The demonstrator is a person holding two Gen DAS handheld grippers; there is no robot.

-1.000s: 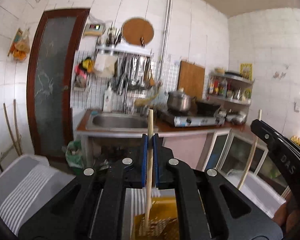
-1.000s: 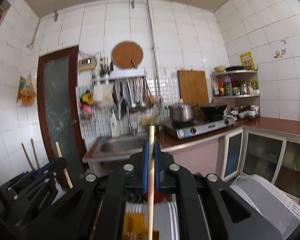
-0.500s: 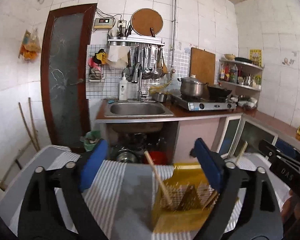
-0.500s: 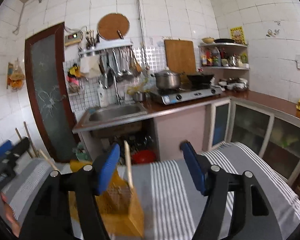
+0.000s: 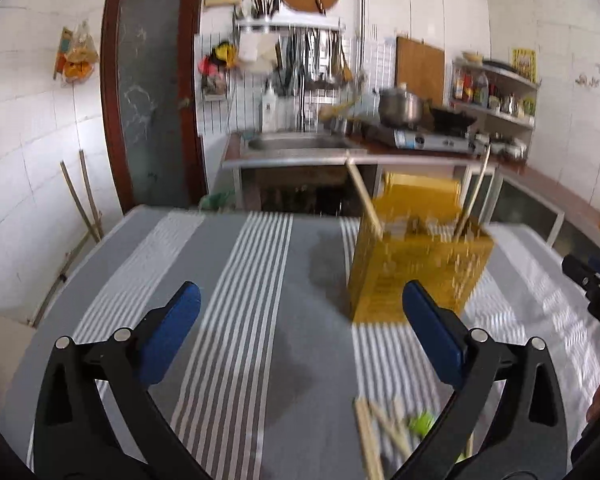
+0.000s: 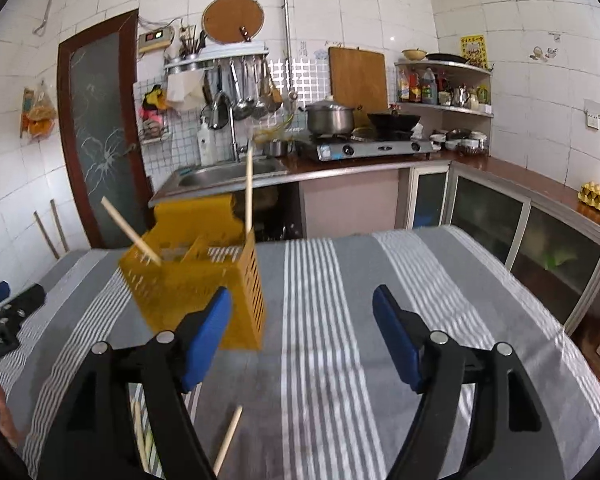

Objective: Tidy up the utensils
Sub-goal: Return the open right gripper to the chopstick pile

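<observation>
A basket [image 6: 204, 284] is set on the desk [image 6: 380, 300]. Two chopsticks [image 6: 249, 192] are stood in it, leaning apart. More chopsticks [image 5: 370, 436] are laid on the desk in front of it. A sink [image 6: 224, 174] is seen behind.

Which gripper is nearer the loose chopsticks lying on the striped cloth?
Left, though only slightly. The left gripper hangs open with the loose chopsticks just under its right finger. The right gripper, also open, has them below its left finger, toward the cloth's near edge.
</observation>
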